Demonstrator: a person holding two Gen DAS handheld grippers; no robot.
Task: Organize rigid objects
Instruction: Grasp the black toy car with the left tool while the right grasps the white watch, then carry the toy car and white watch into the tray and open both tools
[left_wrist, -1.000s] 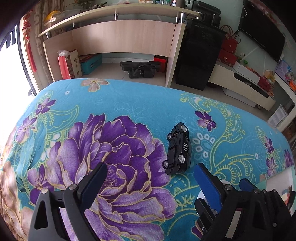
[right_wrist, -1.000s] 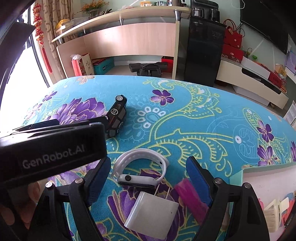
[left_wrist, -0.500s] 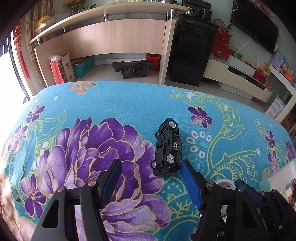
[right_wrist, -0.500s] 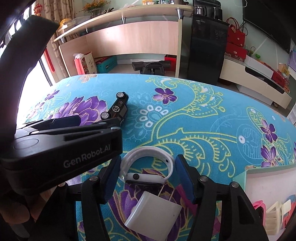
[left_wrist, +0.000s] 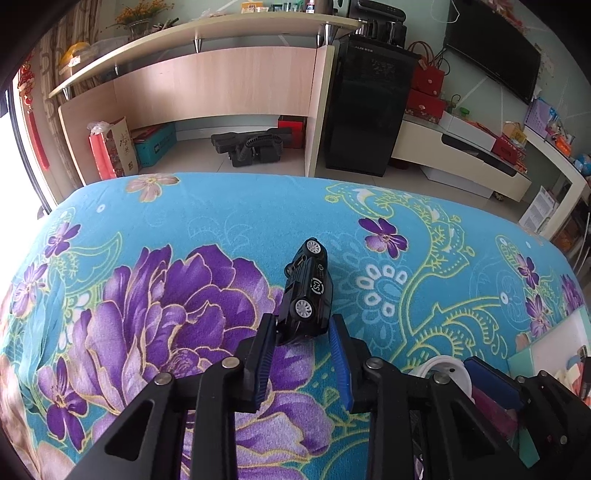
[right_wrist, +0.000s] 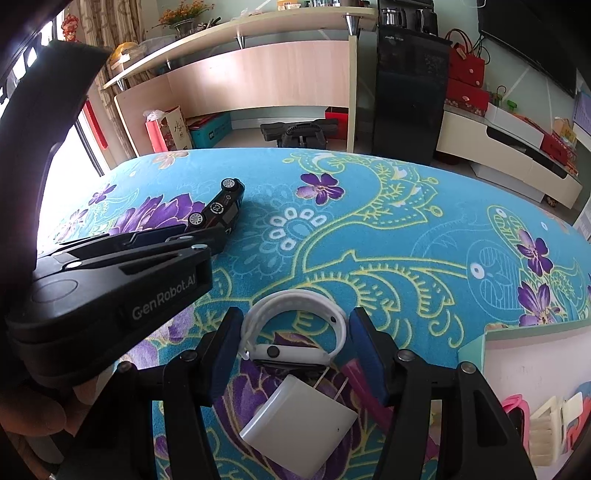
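Note:
A black toy car (left_wrist: 308, 291) lies on its side on the blue floral bedspread (left_wrist: 207, 221). My left gripper (left_wrist: 301, 326) has the car's near end between its fingertips; its jaws are closing and both blue pads touch the car. The right wrist view shows the same car (right_wrist: 218, 212) at the left gripper's tips. A white wristband watch (right_wrist: 295, 328) lies in a loop, and my right gripper (right_wrist: 295, 323) is shut on it, a pad pressing on each side of the band.
A white charger plug (right_wrist: 299, 432) and a pink strip (right_wrist: 365, 391) lie just under my right gripper. A teal-rimmed box (right_wrist: 476, 347) with pink and white items stands at the right. Beyond the bed's far edge are a desk and a black cabinet.
The left jaws narrowed from wide apart to pinch the car's near end, and the gripper came closer to it. The right jaws narrowed onto the watch band.

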